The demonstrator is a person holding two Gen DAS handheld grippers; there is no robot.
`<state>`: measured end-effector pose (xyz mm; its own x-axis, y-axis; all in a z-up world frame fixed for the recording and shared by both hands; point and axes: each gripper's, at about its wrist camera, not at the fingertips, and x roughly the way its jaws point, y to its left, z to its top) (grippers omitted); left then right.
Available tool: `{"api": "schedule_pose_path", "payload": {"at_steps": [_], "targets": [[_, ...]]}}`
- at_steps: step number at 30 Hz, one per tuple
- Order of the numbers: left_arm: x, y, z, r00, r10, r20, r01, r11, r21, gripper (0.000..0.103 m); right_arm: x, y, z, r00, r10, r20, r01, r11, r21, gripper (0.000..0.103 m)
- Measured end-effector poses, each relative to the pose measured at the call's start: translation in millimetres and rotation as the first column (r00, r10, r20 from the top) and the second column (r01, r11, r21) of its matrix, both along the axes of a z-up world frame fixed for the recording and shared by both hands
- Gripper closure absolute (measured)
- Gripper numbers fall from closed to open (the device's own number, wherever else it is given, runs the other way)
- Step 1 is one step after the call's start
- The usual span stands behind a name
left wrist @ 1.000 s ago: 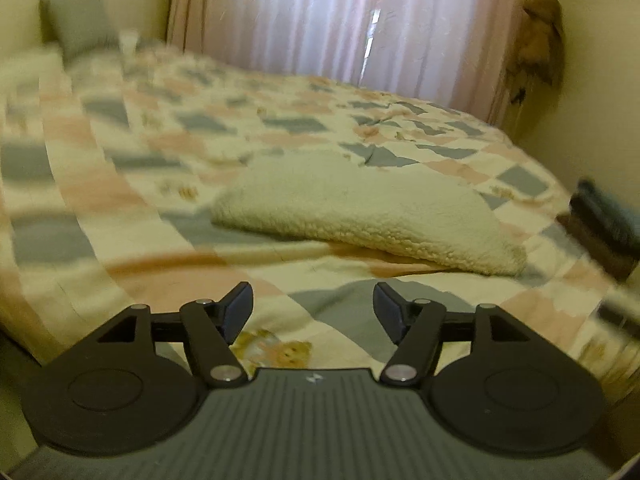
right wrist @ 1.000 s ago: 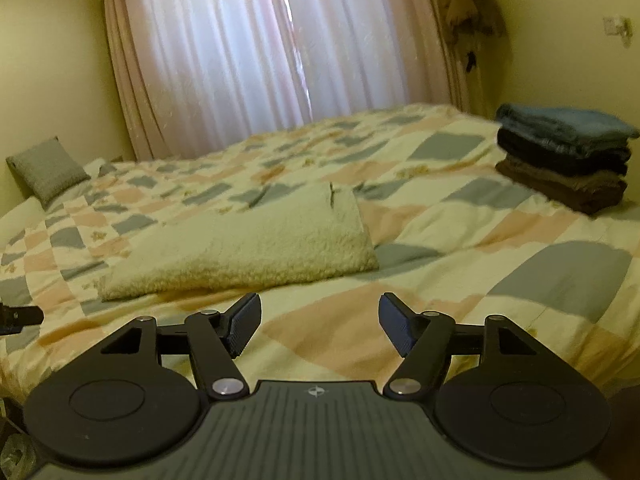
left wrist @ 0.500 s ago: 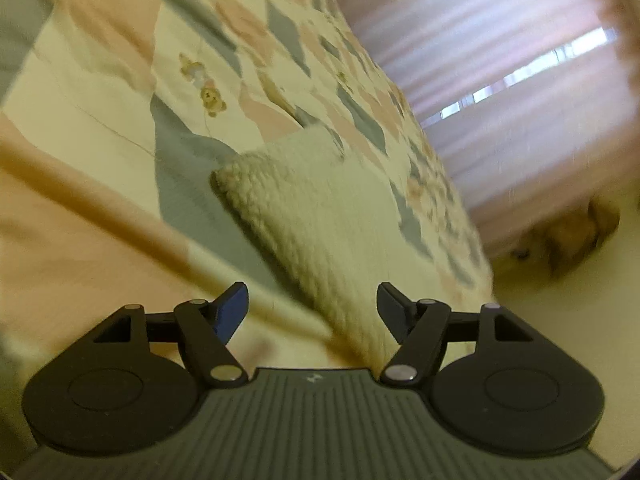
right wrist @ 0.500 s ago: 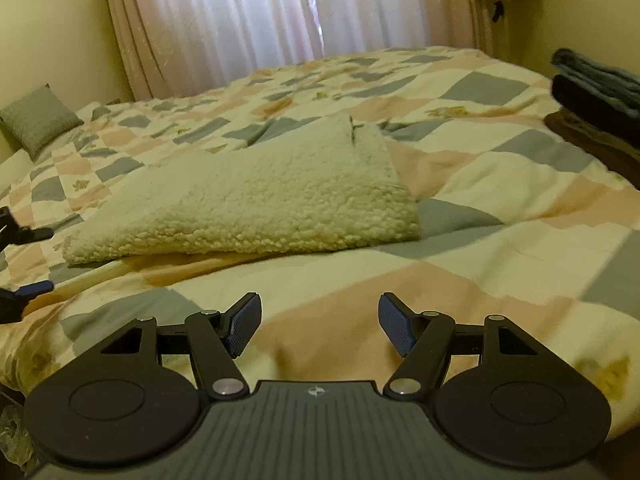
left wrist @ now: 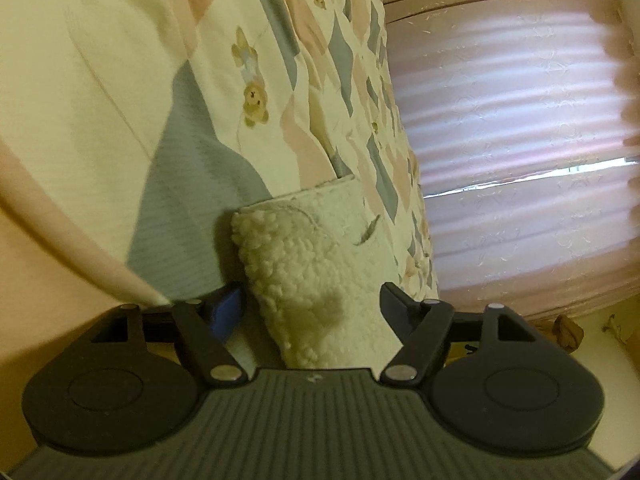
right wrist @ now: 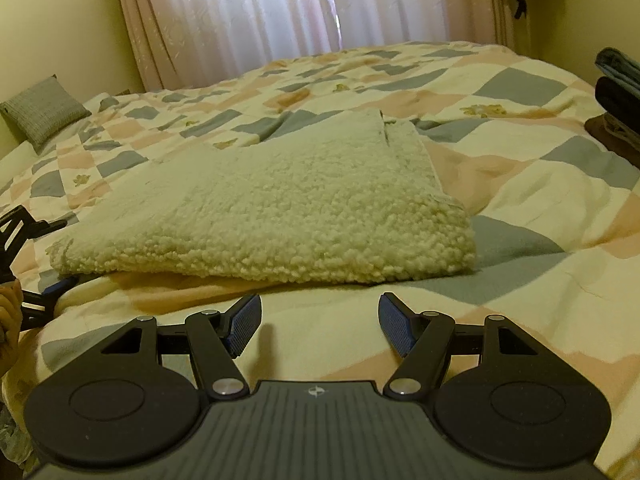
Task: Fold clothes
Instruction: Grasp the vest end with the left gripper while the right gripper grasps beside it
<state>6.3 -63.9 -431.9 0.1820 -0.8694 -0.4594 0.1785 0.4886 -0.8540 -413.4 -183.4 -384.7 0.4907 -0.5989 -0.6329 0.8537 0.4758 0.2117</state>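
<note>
Where the cream fleece garment (right wrist: 280, 216) lies, flat and doubled over on the patchwork quilt (right wrist: 520, 168) of the bed, serves as the landmark for these notes.

- Garment: layered, one thinner panel showing along its far edge. It could be part-folded with more folds to come, or already folded and waiting to be carried off. Cannot settle which.
- Left hand-held gripper (left wrist: 310, 304): rolled onto its side, fingers spread wide, straddling the garment's near-left corner. One blue pad (left wrist: 226, 312) sits low against the quilt, seemingly under the fleece edge; the other finger stands over the top of it. Not closed on anything. The sideways roll looks meant to let one finger slide beneath the cloth so the corner can be pinched through all its layers. From the right wrist view, this gripper (right wrist: 38, 268) shows at the garment's left corner, with part of the person's hand (right wrist: 8, 316) beside it.
- Right hand-held gripper (right wrist: 320, 326): level, fingers wide apart, holding nothing, hovering over bare quilt just short of the garment's near edge, right of centre. Likely placed to take the matching right corner.
- Stack of folded dark clothes (right wrist: 618, 96): well to the garment's right, at the bed's edge.
- Grey cushion (right wrist: 42, 112): far left of the garment.
- Curtains (right wrist: 304, 12): beyond it.
- Risk, as judged: thick pile may slip a shallow pinch.
</note>
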Motion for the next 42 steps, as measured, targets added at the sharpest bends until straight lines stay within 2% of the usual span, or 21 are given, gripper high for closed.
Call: {"api": "schedule_pose_path", "payload": {"at_steps": [4, 5, 6, 7, 8, 9, 12, 17, 21, 23, 27, 29, 32, 34, 37, 40, 42], "targets": [[-2.9, -14.7, 3.4, 0.998, -0.014, 0.062, 0.012, 0.999, 0.038, 0.031, 5.2, -9.4, -0.8, 1.000, -0.004, 0.009, 0.004, 1.000, -0.015, 0.036], [-3.7, -18.3, 4.2, 0.997, -0.018, 0.077, 0.014, 0.999, 0.047, 0.033, 6.9, -12.0, 0.7, 1.000, 0.003, 0.022, -0.003, 1.000, -0.025, 0.043], [-4.4, -22.0, 5.0, 0.996, -0.022, 0.092, 0.017, 0.998, 0.057, 0.044, 9.3, -14.7, 2.4, 0.999, 0.017, 0.038, -0.016, 0.999, -0.035, 0.051], [-5.1, -25.7, 5.9, 0.994, -0.026, 0.107, 0.019, 0.998, 0.067, 0.062, 11.6, -17.4, 4.1, 0.998, 0.031, 0.054, -0.029, 0.999, -0.046, 0.074], [-7.0, -28.2, 9.4, 0.988, -0.043, 0.146, 0.030, 0.996, 0.090, 0.067, 14.0, -20.1, 5.8, 0.997, 0.045, 0.069, -0.042, 0.998, -0.056, 0.094], [-8.8, -29.0, 11.9, 0.981, -0.057, 0.186, 0.038, 0.994, 0.107, 0.072, 16.4, -22.8, 7.4, 0.995, 0.060, 0.085, -0.054, 0.996, -0.067, 0.098], [-12.4, -28.0, 16.8, 0.965, -0.092, 0.245, 0.061, 0.990, 0.130, 0.076, 23.6, -31.0, 12.5, 0.986, 0.103, 0.131, -0.090, 0.991, -0.100, 0.099], [-14.2, -24.0, 19.6, 0.958, -0.113, 0.263, 0.076, 0.987, 0.145, 0.076, 72.5, -47.7, 19.2, 0.941, 0.223, 0.253, -0.208, 0.974, -0.083, 0.099], [-16.2, -21.4, 27.2, 0.945, -0.139, 0.297, 0.095, 0.983, 0.157, 0.079, 114.2, -58.9, -0.7, 0.941, 0.239, 0.239, -0.245, 0.970, -0.004, 0.099], [-18.8, -24.6, 40.0, 0.917, -0.173, 0.359, 0.124, 0.980, 0.154, 0.082, 122.9, -65.2, -19.1, 0.958, 0.194, 0.210, -0.212, 0.975, 0.067, 0.100], [-37.2, -35.6, 80.6, 0.811, -0.260, 0.523, 0.208, 0.965, 0.158, 0.084, 115.3, -80.3, -34.9, 0.950, 0.128, 0.285, -0.179, 0.970, 0.161, 0.103], [-54.4, -46.1, 104.9, 0.737, -0.306, 0.602, 0.263, 0.951, 0.162, 0.085, 112.8, -87.5, -36.9, 0.944, 0.112, 0.311, -0.179, 0.964, 0.197, 0.103], [-87.0, -66.4, 134.7, 0.609, -0.372, 0.701, 0.359, 0.917, 0.175, 0.085, 108.7, -95.7, -39.4, 0.935, 0.094, 0.343, -0.182, 0.955, 0.236, 0.103], [-117.5, -83.3, 152.1, 0.496, -0.412, 0.764, 0.429, 0.881, 0.197, 0.085, 99.8, -99.7, -39.1, 0.920, 0.075, 0.384, -0.185, 0.948, 0.259, 0.103], [-164.8, -111.4, 167.9, 0.343, -0.463, 0.817, 0.524, 0.817, 0.243, 0.085, 63.4, -98.8, -29.2, 0.882, 0.006, 0.472, -0.134, 0.962, 0.238, 0.087], [-212.4, -134.6, 168.2, 0.223, -0.494, 0.840, 0.589, 0.755, 0.287, 0.085, 4.1, -102.0, -22.4, 0.850, -0.103, 0.516, -0.026, 0.971, 0.238, 0.086], [-242.3, -149.4, 160.0, 0.160, -0.513, 0.843, 0.637, 0.706, 0.309, 0.085, -37.7, -108.3, -24.2, 0.813, -0.187, 0.552, 0.029, 0.959, 0.282, 0.078]]}}
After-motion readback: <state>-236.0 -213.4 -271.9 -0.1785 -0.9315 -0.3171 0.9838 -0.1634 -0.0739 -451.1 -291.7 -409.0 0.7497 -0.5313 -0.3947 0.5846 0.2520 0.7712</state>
